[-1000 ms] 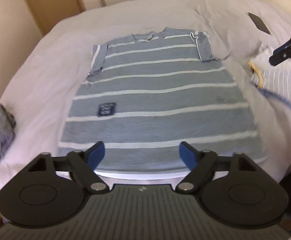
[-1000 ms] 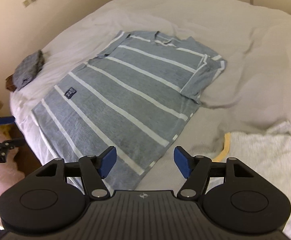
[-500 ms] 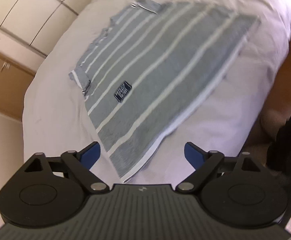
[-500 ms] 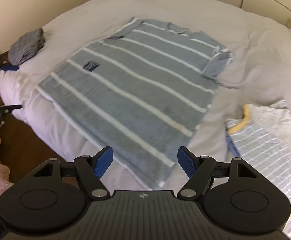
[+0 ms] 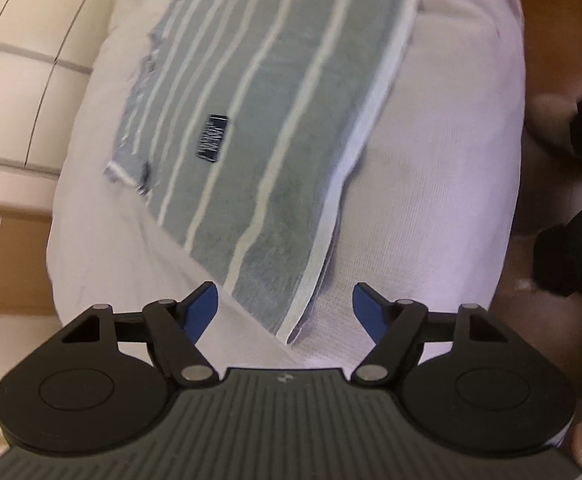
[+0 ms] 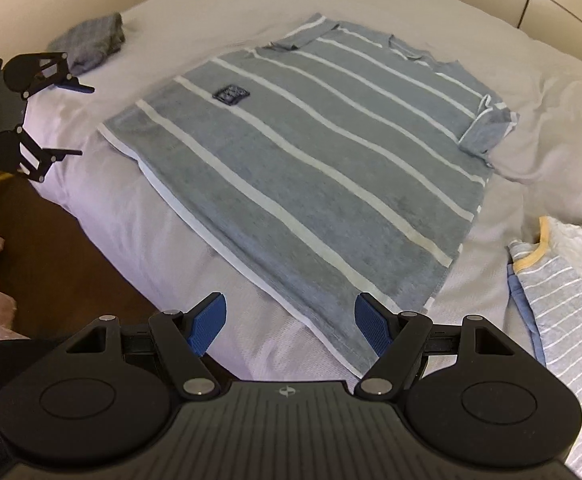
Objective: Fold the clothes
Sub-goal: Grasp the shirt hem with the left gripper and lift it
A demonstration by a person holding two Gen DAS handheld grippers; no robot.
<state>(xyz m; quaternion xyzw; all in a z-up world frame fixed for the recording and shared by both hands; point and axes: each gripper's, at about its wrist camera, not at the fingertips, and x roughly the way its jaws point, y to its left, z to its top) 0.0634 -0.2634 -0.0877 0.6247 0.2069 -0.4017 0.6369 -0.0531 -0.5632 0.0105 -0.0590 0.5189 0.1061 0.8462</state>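
now both grippers hover at the shirt's hem corners.
left gripper (image 5: 285, 310) and right gripper (image 6: 289, 322) gape wide over the striped t-shirt (image 6: 311, 160), holding nothing.

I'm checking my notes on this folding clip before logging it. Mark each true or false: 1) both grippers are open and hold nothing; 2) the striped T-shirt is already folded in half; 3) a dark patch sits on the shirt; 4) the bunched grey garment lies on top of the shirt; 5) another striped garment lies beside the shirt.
1) True: the left gripper and right gripper are both open and empty.
2) False: the striped T-shirt lies spread flat on the bed.
3) True: the dark patch is on its front.
4) False: the bunched grey garment lies apart, on the bed.
5) True: a thin-striped garment, with yellow trim.
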